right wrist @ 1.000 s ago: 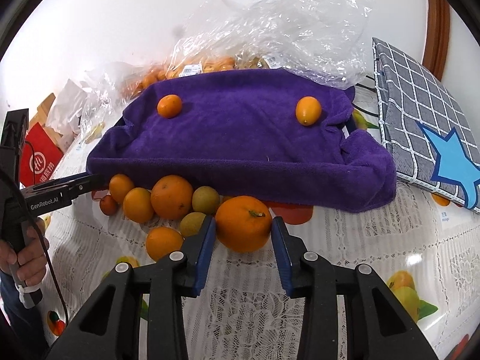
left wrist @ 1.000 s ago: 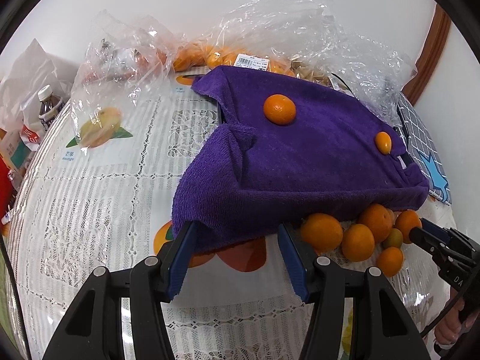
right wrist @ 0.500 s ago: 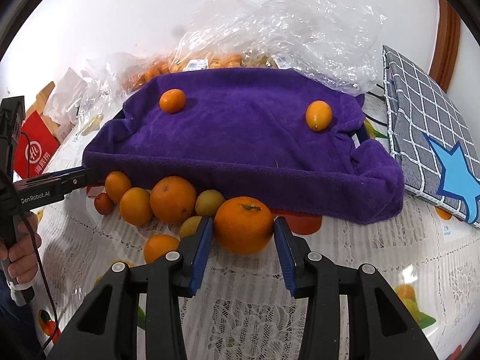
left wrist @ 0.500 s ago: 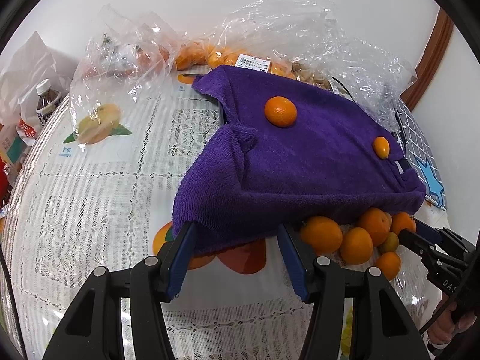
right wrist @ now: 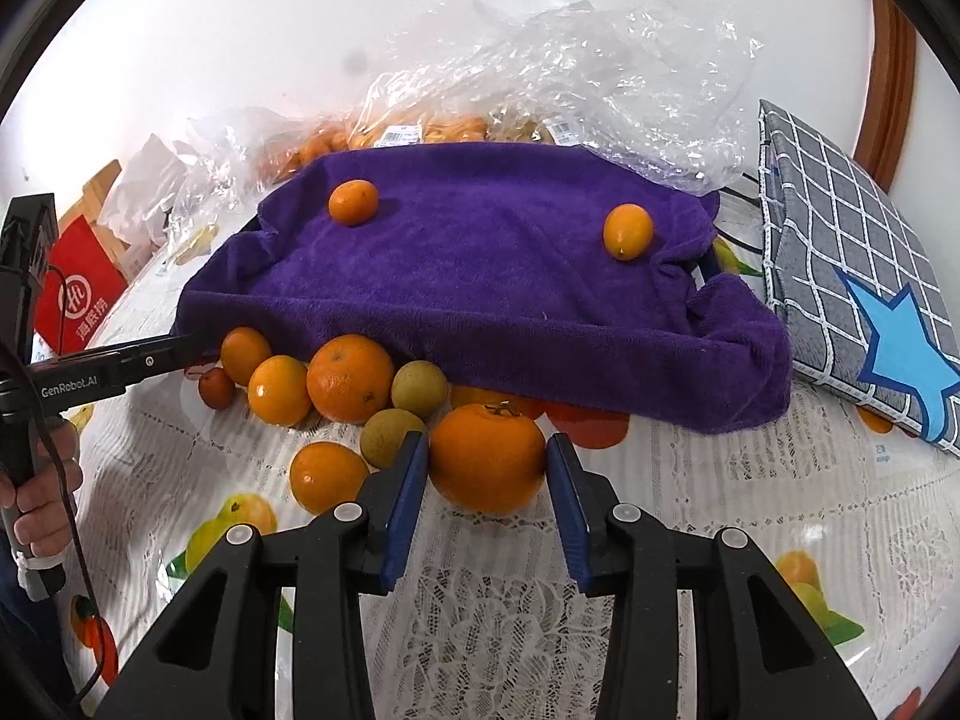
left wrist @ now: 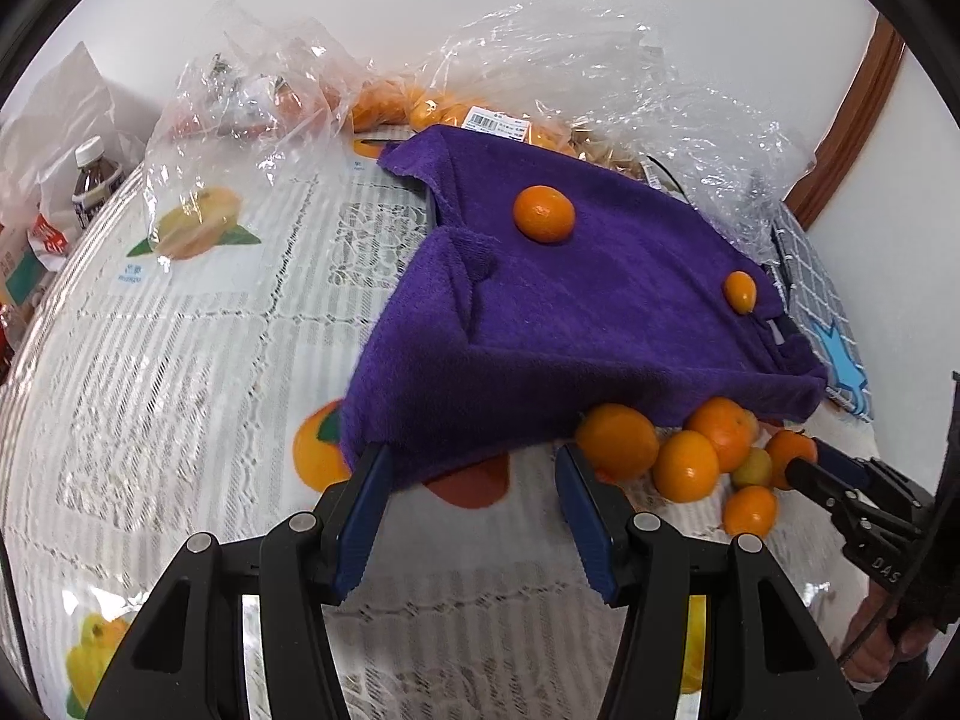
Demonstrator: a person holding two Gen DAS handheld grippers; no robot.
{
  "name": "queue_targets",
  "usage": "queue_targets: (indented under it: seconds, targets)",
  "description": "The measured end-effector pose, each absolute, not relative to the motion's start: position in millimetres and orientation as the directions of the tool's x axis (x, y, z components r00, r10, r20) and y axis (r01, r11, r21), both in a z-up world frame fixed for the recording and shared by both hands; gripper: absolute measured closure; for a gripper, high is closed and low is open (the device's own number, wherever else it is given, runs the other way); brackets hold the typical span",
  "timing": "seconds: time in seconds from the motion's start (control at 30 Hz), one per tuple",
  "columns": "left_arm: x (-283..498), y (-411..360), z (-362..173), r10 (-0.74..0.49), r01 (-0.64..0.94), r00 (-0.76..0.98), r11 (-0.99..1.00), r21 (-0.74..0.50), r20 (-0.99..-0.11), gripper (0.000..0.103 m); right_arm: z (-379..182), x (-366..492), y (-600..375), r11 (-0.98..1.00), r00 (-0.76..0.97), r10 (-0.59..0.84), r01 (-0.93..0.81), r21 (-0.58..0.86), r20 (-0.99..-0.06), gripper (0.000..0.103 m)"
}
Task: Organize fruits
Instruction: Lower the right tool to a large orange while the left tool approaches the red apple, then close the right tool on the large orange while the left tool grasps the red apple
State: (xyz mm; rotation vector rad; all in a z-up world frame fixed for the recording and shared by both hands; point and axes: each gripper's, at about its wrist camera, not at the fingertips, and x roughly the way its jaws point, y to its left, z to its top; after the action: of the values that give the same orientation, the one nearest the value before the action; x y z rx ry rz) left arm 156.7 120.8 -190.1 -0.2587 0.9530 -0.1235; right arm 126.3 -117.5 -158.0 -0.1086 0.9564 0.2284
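Lace-covered table (left wrist: 180, 372) under purple towel (left wrist: 570, 324), oranges (right wrist: 351, 378)

Black right gripper (right wrist: 486, 480), blue-lined jaws, silver screws.

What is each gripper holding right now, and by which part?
The right gripper grips the large orange by its two sides, across the widest part. The left gripper is open, holding nothing, near the purple towel.

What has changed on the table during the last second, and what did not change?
The right gripper has closed in around the large orange; its fingers now sit against the fruit's sides. The left gripper stayed open at the purple towel edge. The two fruits on the towel and the pile did not move.
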Motion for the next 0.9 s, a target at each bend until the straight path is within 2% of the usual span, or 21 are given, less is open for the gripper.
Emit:
queue_targets:
  seconds: [0.3, 0.53, 0.7, 0.77, 0.83, 0.9]
  targets:
    - [145.6, 117.5, -190.1, -0.244, -0.026, 0.553, 0.95, -0.31, -0.796, 0.049, -175.8, 142.9, -116.1, 0.963, 0.499, 0.137, -0.27, -0.003, -0.856, 0.06]
    - [143.6, 98.6, -190.4, -0.278, 0.026, 0.54, 0.949, -0.315, -0.794, 0.049, -174.4, 137.9, -129.0, 0.963, 0.527, 0.167, -0.269, 0.023, -0.833, 0.06]
    - [148.5, 81.8, -195.4, -0.254, 0.04, 0.542, 0.96, -0.278, -0.801, 0.051, -167.5, 129.0, -146.5, 0.971, 0.539, 0.163, -0.238, 0.036, -0.827, 0.06]
    - [149.4, 78.3, -196.4, -0.253, 0.047, 0.547, 0.961, -0.273, -0.798, 0.058, -164.4, 125.4, -151.5, 0.973, 0.545, 0.152, -0.229, 0.028, -0.824, 0.06]
    - [148.8, 74.0, -196.9, -0.221, 0.05, 0.558, 0.971, -0.234, -0.8, 0.071, -162.4, 122.0, -155.3, 0.975, 0.55, 0.149, -0.221, 0.029, -0.822, 0.06]
    - [149.7, 71.7, -197.1, -0.212, 0.056, 0.554, 0.974, -0.218, -0.805, 0.08, -161.2, 118.6, -157.9, 0.976, 0.551, 0.145, -0.214, 0.029, -0.822, 0.06]
